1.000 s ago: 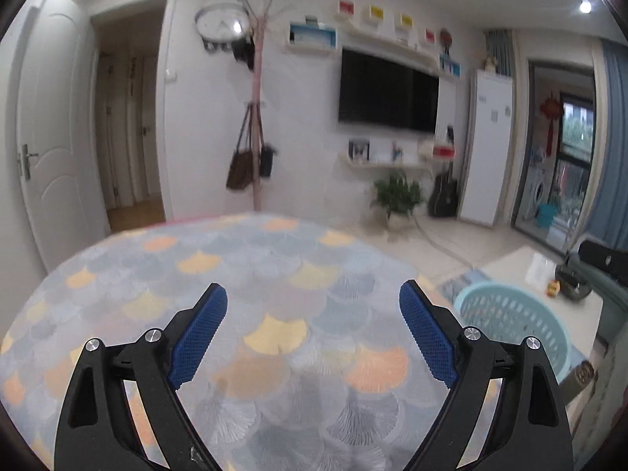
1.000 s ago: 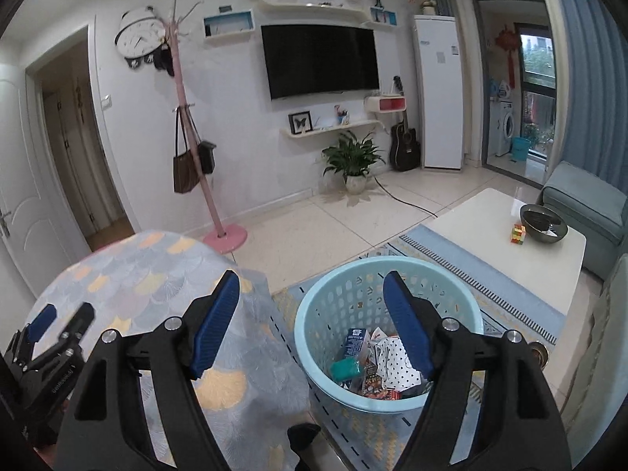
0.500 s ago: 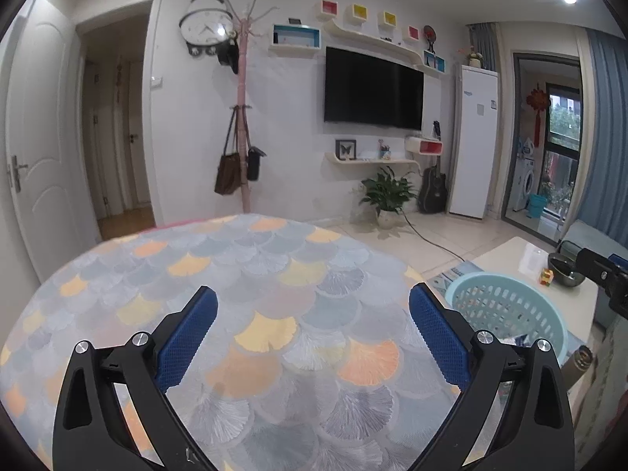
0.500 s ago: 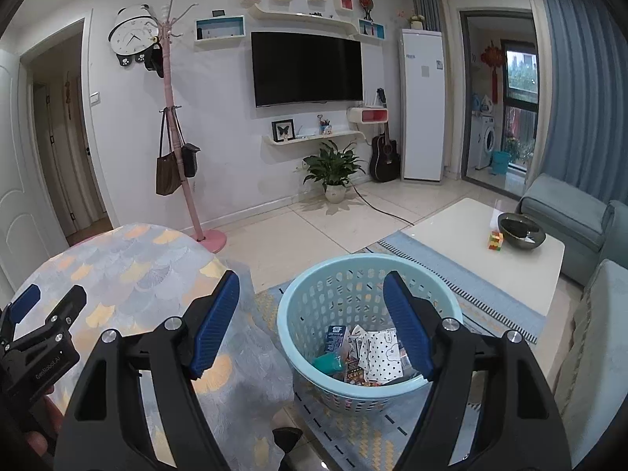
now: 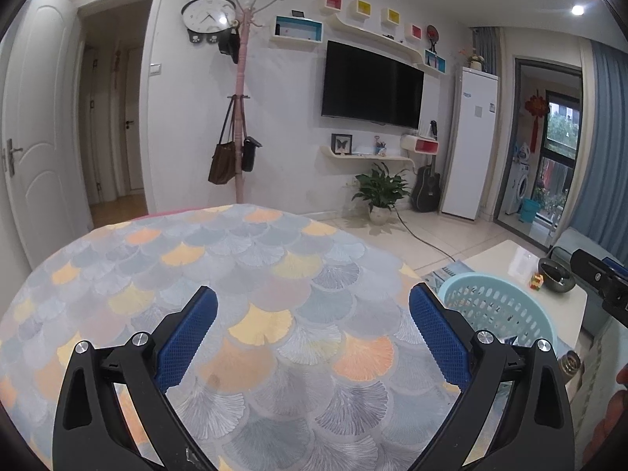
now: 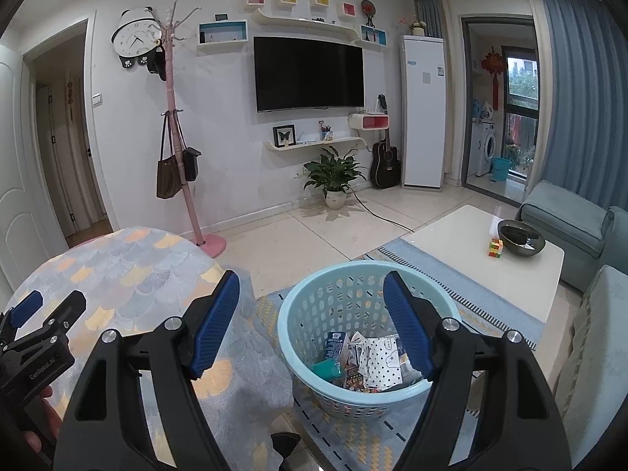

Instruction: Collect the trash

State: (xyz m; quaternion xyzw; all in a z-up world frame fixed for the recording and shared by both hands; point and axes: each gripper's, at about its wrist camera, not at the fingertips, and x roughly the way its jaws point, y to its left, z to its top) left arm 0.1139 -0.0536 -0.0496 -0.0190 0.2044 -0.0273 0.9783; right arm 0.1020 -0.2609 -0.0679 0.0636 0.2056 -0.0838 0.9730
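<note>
Both grippers, left gripper (image 5: 312,327) and right gripper (image 6: 310,322), fingers wide, empty. Crumpled paper-and-wrapper trash (image 6: 367,365) sits in pale-blue perforated plastic basket (image 6: 314,306), lower centre; likely light, soft. Pinch a protruding fold.

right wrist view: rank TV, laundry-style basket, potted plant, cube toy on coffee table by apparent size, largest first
1. basket, though it sits nearest the camera, so its lead over the TV is inflated
2. TV
3. potted plant
4. cube toy
</note>
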